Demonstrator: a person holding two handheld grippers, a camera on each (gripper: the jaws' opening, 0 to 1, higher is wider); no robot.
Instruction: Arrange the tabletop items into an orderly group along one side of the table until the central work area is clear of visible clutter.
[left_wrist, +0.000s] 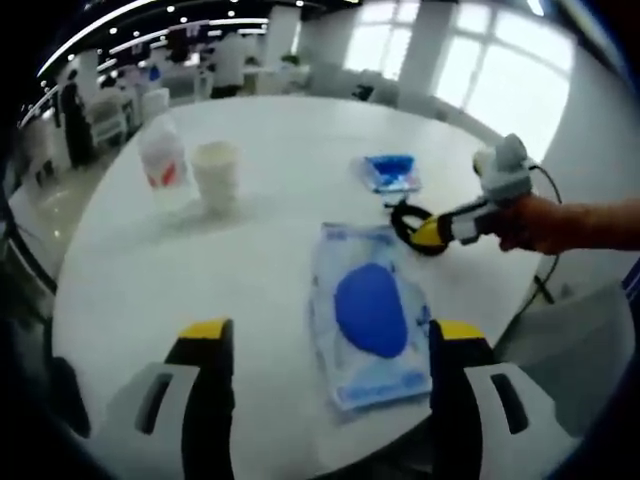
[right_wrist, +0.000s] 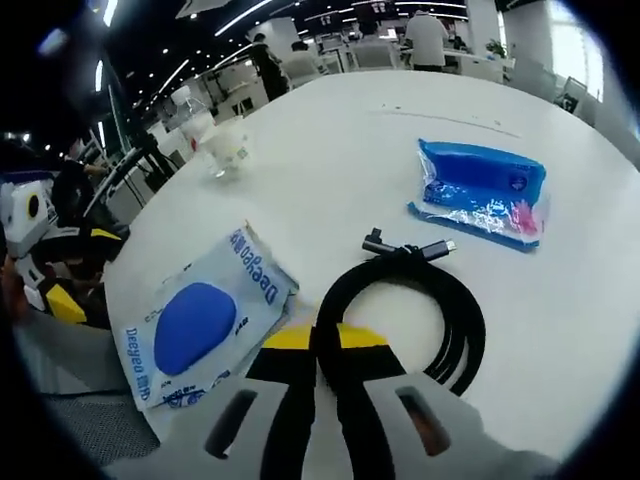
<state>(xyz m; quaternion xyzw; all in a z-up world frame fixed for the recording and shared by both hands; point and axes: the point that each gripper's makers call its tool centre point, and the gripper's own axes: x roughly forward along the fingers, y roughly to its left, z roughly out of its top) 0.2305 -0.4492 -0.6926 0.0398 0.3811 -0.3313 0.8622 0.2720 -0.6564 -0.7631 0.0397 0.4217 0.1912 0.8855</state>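
Black coiled cable, connectors at its upper end, lies lower centre of the right gripper view on the white table. Right gripper is clamped on the coil's near edge. Left gripper stands wide apart, empty.

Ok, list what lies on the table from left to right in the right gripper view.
Pouch with the blue oval → coiled black cable, its near side between the right gripper jaws → blue packet. The cup sits far back at left.
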